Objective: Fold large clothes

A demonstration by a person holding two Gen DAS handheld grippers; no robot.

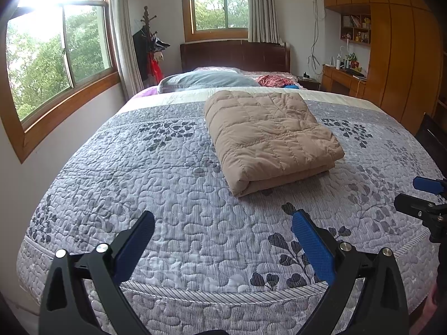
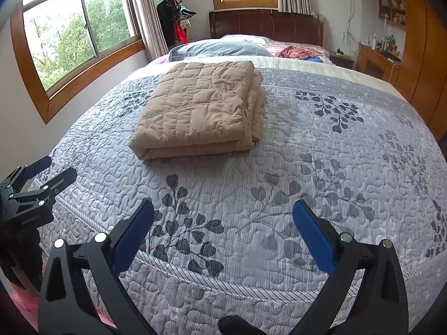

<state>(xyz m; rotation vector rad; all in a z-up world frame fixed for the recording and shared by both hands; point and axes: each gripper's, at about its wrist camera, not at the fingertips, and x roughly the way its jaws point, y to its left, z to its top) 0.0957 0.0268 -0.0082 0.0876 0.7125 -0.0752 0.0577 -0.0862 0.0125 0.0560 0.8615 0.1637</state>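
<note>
A tan quilted garment lies folded mid-bed on the grey leaf-patterned bedspread, well beyond the left gripper and right gripper, both spread wide and empty; a careless nudge could probably topple its puffy, springy layers.

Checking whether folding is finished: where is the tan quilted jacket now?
The folded tan jacket lies on the grey leaf-patterned bedspread, mid-bed, short of the blue-grey pillow. Both views show it ahead of the open grippers, untouched.
</note>
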